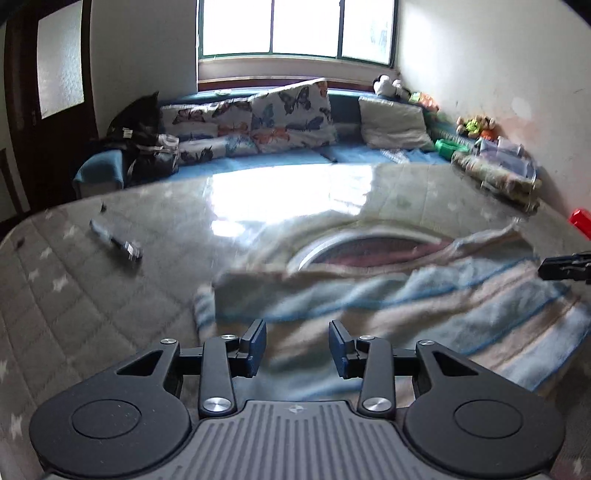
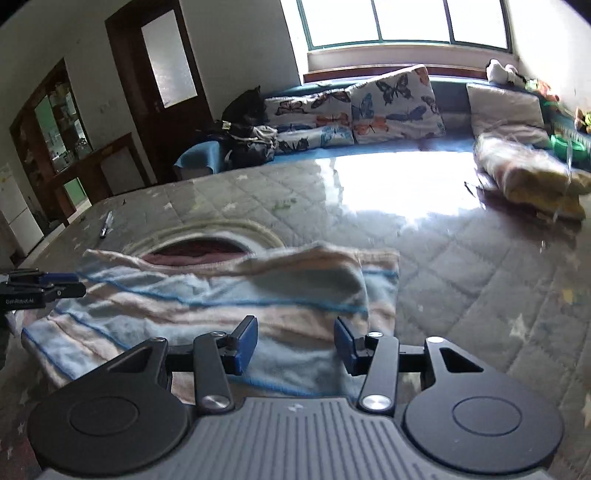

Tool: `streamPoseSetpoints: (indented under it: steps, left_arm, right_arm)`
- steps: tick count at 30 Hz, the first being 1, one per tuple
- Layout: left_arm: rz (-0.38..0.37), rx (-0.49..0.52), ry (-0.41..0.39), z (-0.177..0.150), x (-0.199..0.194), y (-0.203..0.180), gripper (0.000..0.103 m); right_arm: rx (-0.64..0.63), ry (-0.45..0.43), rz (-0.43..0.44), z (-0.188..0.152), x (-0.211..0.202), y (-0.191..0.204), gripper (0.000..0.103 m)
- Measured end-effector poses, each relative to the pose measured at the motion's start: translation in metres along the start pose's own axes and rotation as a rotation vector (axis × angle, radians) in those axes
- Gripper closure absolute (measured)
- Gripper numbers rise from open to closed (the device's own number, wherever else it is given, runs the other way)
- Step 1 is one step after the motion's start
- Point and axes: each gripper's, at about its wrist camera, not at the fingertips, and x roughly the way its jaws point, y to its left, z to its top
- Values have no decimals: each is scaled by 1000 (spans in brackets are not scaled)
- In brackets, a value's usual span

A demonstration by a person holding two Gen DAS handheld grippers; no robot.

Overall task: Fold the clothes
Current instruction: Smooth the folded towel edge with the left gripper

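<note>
1. The left gripper (image 1: 297, 347) has its blue-padded jaws apart, nothing pressed between them – striped cloth only shows beyond the gap.
2. The right gripper (image 2: 295, 345) likewise stands parted and empty, over the same cloth.
3. The pale-blue and beige striped fleece garment (image 2: 207, 306) lies partly folded on the grey quilted mattress (image 2: 461, 266), its neckline toward 12 o'clock.
4. A dark pen (image 1: 116, 242) lies at 10 o'clock – well apart.

A pen (image 1: 116, 243) is lying on the quilted mattress (image 1: 92, 295), ahead and to the left of the tool. Butterfly pillows (image 1: 291, 114) are leaning far ahead under the window (image 1: 295, 27), with a black bag (image 1: 142, 136) sitting beside them at left.
</note>
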Motion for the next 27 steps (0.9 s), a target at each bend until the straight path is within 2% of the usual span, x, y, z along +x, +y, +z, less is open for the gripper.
streamPoseSetpoints:
  steps: [7, 12, 14, 18, 22, 24, 27]
  left_arm:
    - [18, 14, 26, 19, 30, 5, 63]
    - [36, -20, 60, 14, 47, 18, 63]
    - [31, -27, 59, 14, 46, 20, 63]
    - [28, -32, 50, 16, 42, 21, 62]
    - [29, -31, 33, 19, 36, 20, 62]
    - [37, -33, 42, 21, 40, 21, 62]
    - [48, -37, 61, 18, 45, 23, 62]
  right_arm:
    - [-37, -18, 17, 27, 24, 11, 57]
    - [-7, 28, -35, 36, 53, -2, 57]
    - [17, 46, -59, 35, 63, -11, 67]
    - [39, 21, -70, 33, 56, -13, 69]
    - [-17, -11, -76, 34, 48, 0, 68]
    - [-43, 3, -58, 36, 51, 8, 69]
    - [-76, 28, -75, 36, 62, 13, 69]
